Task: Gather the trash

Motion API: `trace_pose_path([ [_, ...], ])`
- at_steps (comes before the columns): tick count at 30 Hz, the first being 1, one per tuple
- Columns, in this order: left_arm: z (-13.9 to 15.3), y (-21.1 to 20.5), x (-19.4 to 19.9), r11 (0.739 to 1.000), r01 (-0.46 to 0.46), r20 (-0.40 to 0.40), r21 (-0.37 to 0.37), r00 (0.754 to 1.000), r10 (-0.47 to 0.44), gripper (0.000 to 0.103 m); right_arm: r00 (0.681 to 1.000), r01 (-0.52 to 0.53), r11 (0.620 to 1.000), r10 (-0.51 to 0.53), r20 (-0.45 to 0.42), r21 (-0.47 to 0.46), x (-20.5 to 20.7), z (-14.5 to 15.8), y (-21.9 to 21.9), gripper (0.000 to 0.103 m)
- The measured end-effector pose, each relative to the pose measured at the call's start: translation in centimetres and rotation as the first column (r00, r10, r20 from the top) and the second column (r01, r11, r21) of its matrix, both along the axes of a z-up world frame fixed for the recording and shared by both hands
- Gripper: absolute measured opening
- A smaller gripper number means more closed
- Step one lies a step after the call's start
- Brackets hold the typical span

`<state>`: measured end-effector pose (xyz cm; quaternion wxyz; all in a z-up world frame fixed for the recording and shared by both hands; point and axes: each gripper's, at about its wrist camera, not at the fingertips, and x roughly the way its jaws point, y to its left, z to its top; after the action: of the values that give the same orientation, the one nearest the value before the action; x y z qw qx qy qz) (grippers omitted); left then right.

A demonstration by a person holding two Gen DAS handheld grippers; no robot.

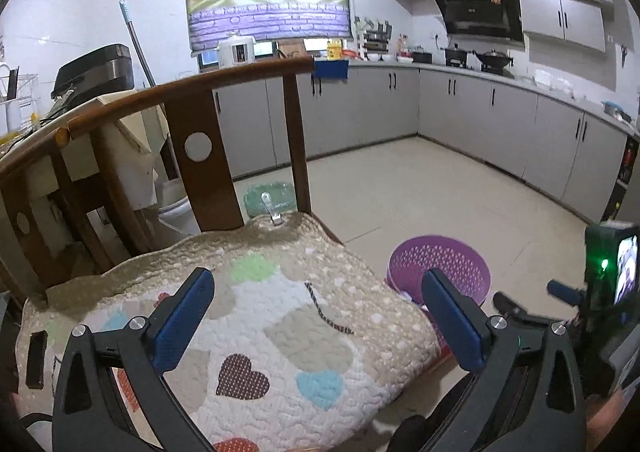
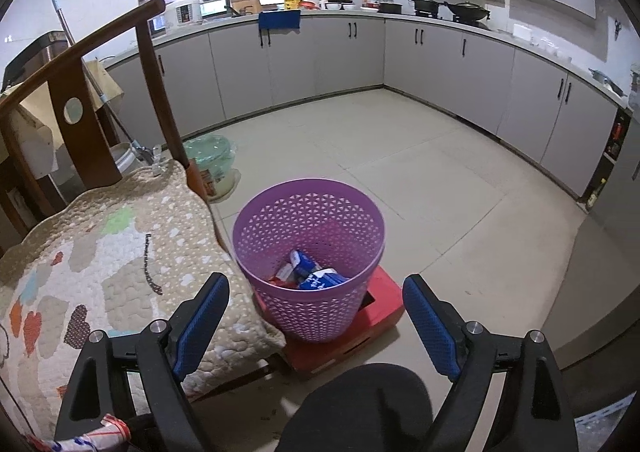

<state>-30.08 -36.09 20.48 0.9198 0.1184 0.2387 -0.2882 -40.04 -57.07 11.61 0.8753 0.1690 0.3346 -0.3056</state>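
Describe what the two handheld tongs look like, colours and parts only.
Both match. The left tongs have black triangular plastic frames with cut-out slots, silver round bolts at the pivots, and long blue textured pads on each finger. The right tongs are built the same: black frames, silver bolts, blue dimpled pads. From the left view, the right unit's body carries a small lit screen and a green light.

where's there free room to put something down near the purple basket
The tiled floor right of and behind the purple basket, out to the grey cabinets, is bare. The chair cushion top is also free. It is crowded left of the basket: the cushion edge presses close and the red box sits under it. The basket itself already holds packets.
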Motion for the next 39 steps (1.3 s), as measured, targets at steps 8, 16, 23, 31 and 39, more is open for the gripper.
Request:
trace_pose_path([
  [8,-2.2,-0.9,-0.1,0.996,-0.002,-0.035,0.084,0.999,0.005,0.103,0.997,0.042,0.999,-0.043,-0.070,-0.016,-0.1,-0.5,-0.7,0.092],
  [16,-3.3,-1.2,0.0,0.991,-0.009,-0.041,0.133,0.999,0.015,0.103,0.984,0.063,0.995,-0.074,-0.162,-0.073,0.2,-1.1,-1.0,0.091],
  [23,-3.6,-1.2,0.1,0.989,-0.005,-0.047,0.149,0.999,0.012,0.103,0.979,0.058,0.994,-0.075,-0.191,-0.095,0.3,-1.2,-1.0,0.092],
  [31,-4.1,-1.3,0.1,0.986,0.004,-0.058,0.167,0.998,0.006,0.103,0.979,0.044,0.995,-0.061,-0.195,-0.090,0.6,-1.3,-0.8,0.092],
  [39,-5.1,-1.7,0.4,0.982,0.028,-0.108,0.188,0.994,-0.008,0.103,0.989,0.032,0.998,-0.038,-0.142,-0.047,0.4,-1.3,-0.9,0.093],
])
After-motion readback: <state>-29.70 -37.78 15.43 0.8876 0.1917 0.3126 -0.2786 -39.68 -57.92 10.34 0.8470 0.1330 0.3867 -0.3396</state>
